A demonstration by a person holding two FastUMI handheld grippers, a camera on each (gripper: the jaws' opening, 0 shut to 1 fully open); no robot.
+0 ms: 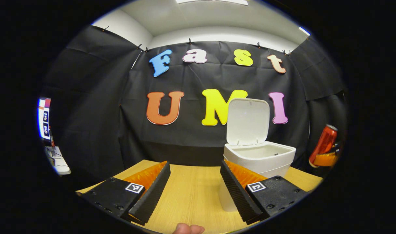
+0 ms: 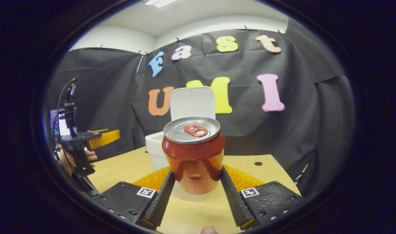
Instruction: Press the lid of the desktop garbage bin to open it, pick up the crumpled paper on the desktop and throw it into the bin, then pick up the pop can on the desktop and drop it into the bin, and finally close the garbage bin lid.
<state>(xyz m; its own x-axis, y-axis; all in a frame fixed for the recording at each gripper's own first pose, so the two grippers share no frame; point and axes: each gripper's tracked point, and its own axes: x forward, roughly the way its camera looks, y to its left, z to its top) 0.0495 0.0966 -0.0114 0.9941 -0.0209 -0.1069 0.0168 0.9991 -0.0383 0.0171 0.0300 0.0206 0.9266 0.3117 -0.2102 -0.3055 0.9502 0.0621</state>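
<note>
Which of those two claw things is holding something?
The right gripper: its fingers clamp the red pop can in front of the open bin. The left gripper is open, holding nothing.

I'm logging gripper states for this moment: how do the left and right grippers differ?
The right gripper is shut on the pop can, held upright; the left gripper is open and holds nothing. The right gripper is lifted off the table beside the bin; the left hangs low over the tabletop. Both face the open bin.

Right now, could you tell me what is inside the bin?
The bin stands open, lid up. Only its bare upper inner wall shows; the bottom is hidden by the rim, so any paper inside cannot be seen.
</note>
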